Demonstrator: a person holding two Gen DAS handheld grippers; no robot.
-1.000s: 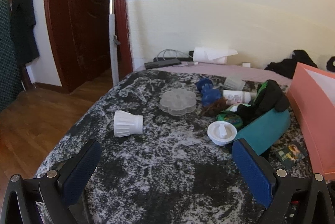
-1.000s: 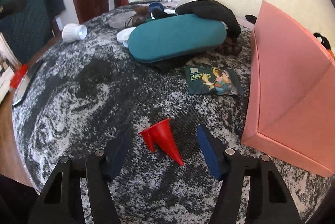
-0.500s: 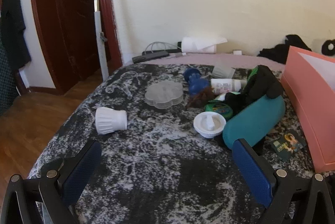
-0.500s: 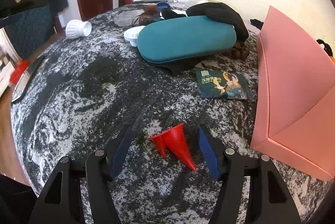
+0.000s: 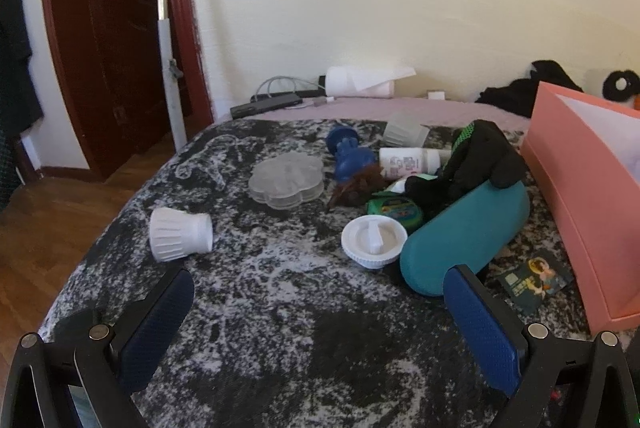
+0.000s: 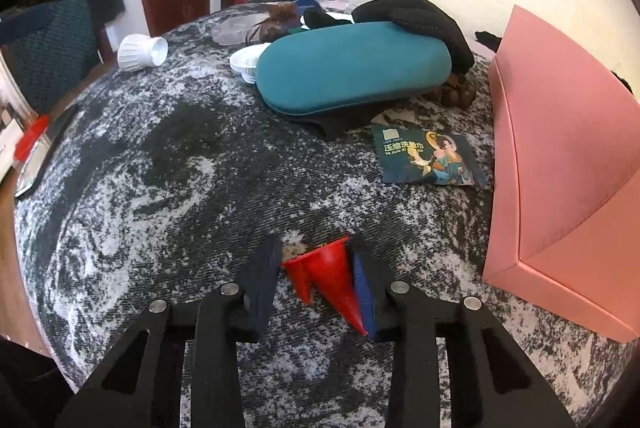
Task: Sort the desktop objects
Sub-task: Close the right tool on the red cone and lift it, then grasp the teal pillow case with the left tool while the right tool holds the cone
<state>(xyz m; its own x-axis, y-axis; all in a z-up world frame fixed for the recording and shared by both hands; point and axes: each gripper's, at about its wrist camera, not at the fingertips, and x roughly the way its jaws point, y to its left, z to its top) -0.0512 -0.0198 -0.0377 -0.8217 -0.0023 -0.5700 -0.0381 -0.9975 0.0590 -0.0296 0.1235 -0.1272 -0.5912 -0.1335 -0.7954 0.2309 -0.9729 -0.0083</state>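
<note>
Right gripper (image 6: 316, 268): blue pads drawn in on a red funnel (image 6: 326, 274), both pads appearing to touch its flared mouth; contact on the left pad is less certain. Left gripper (image 5: 320, 312): jaws spread wide, holding nothing, hovering over bare cloth at the near edge.

Step in hand, by judgement: securing the first pick. The next move calls for a firm clamp, a straight lift, then a carry rightward over the wall of the pink box (image 6: 560, 164), the likely container.

Items, largest first:

- Mottled black-and-white tablecloth (image 6: 168, 164), bearing everything.
- Pink box, open-topped, at the right edge, near the funnel.
- Teal glasses case (image 6: 352, 70), mid-table, with a black glove (image 6: 416, 16) draped on its far end.
- Clear flower-shaped container (image 5: 286, 180), beyond the case.
- White ribbed cup (image 5: 180, 234), on its side, left of the pile.
- White round lid (image 5: 374, 240), touching the case's left end.
- Illustrated dark-green packet (image 6: 426, 154), flat, between case and box.
- Red funnel: small, glossy hard plastic, lying on its side at the near edge, wide mouth toward the pile, narrow spout pointing back along the right pad. Tapered sides may slip under squeeze.
</note>
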